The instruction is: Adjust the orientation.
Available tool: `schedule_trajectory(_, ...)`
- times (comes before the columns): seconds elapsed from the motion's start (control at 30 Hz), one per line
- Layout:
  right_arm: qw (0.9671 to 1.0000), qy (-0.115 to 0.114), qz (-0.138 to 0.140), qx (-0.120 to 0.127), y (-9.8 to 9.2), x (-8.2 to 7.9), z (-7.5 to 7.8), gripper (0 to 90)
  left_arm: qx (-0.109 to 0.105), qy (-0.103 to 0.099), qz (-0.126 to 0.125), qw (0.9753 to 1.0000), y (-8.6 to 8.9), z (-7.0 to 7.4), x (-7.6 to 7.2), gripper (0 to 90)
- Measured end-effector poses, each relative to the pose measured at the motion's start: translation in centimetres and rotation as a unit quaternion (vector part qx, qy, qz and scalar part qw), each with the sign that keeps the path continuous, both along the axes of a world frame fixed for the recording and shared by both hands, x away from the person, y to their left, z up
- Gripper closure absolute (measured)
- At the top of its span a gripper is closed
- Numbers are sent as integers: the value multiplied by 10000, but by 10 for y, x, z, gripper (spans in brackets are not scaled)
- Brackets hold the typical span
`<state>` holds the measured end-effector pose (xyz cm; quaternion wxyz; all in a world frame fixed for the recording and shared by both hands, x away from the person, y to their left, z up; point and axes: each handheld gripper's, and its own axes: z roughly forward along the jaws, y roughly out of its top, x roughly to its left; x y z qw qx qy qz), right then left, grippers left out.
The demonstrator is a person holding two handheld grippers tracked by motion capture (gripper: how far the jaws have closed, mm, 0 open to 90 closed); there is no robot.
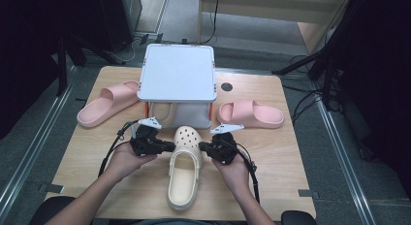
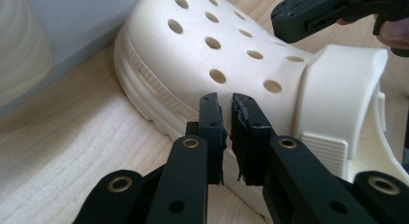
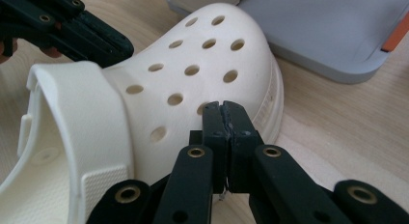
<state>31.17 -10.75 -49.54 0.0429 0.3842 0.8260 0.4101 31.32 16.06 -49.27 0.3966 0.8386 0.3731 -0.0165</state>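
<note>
A cream clog (image 1: 186, 137) with holes in its toe lies at the middle front of the table, toe pointing away from the person. My left gripper (image 1: 170, 146) sits against the clog's left side, just ahead of the strap. In the left gripper view the clog (image 2: 217, 45) is right behind the left gripper (image 2: 226, 101), whose jaws are shut with a hairline gap and hold nothing. My right gripper (image 1: 202, 147) meets the clog's right side. In the right gripper view the right gripper (image 3: 224, 108) is shut and empty against the clog's toe (image 3: 202, 55).
A grey low shelf (image 1: 177, 72) with orange legs stands just beyond the clog, with another cream shoe (image 1: 165, 111) under it. One pink slipper (image 1: 104, 104) lies at the left and another pink slipper (image 1: 252, 113) at the right. A hole (image 1: 226, 87) is in the tabletop.
</note>
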Motion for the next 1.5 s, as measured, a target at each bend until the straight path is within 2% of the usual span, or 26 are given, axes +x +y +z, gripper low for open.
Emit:
schedule_trajectory(0.23,9999,-33,-10,103,0,5,1,882,-90,-8,31,10000,1,2,5,817)
schedule_trajectory(0.33,9999,-38,-78,145,-1,4,3,848,-139,-33,1,9999,3,8,7,793)
schedule_trajectory(0.4,9995,-161,-150,247,-5,-1,11,816,-203,-87,-25,9998,6,19,6,784)
schedule_trajectory(0.43,9995,-161,-150,247,-5,-1,11,816,-203,-87,-25,9998,6,19,6,775)
schedule_trajectory(0.47,9990,-229,-179,330,-9,-7,19,785,-136,-124,-54,9998,8,27,5,765)
schedule_trajectory(0.53,9989,-246,-192,361,-11,-10,22,780,-102,-150,-67,9998,10,32,5,762)
schedule_trajectory(0.57,9984,-291,-269,414,-16,-19,31,750,-103,-180,-80,9998,12,38,5,751)
schedule_trajectory(0.63,9980,-298,-305,465,-17,-23,34,736,-146,-228,-97,9996,14,49,6,745)
schedule_trajectory(0.67,9969,-358,-375,591,-20,-31,40,709,-154,-250,-94,9995,15,55,7,724)
schedule_trajectory(0.7,9968,-348,-394,606,-20,-33,42,706,-164,-328,-77,9993,17,65,10,717)
schedule_trajectory(0.77,9967,-334,-426,611,-19,-39,45,671,-140,-458,-77,9988,18,77,12,710)
schedule_trajectory(0.8,9967,-334,-426,611,-19,-39,45,671,-140,-458,-77,9988,18,77,12,710)
schedule_trajectory(0.83,9968,-319,-439,588,-18,-43,46,648,-123,-521,-65,9985,20,84,15,710)
schedule_trajectory(0.87,9972,-372,-449,462,-15,-49,47,609,-163,-587,-8,9981,22,94,20,708)
schedule_trajectory(0.9,9972,-372,-449,462,-15,-49,47,609,-163,-587,-8,9981,22,94,20,707)
schedule_trajectory(0.97,9972,-381,-509,405,-13,-59,46,569,-150,-623,43,9979,27,111,29,695)
schedule_trajectory(1.07,9967,-345,-596,439,-13,-63,45,542,-127,-674,65,9976,30,119,35,693)
schedule_trajectory(1.13,9962,-239,-681,485,-11,-69,41,497,-237,-684,169,9972,34,128,45,690)
schedule_trajectory(1.27,9961,-227,-697,487,-6,-71,37,462,-123,-659,272,9974,38,130,56,686)
schedule_trajectory(1.33,9967,-163,-649,459,3,-70,31,427,-171,-612,420,9971,44,128,66,686)
schedule_trajectory(1.43,9971,-151,-612,417,11,-69,25,402,-163,-627,508,9966,48,126,69,687)
schedule_trajectory(1.47,9972,-92,-587,447,17,-67,18,395,-248,-663,558,9959,51,123,71,689)
schedule_trajectory(1.5,9972,-92,-587,447,17,-67,18,395,-248,-663,558,9959,51,123,71,689)
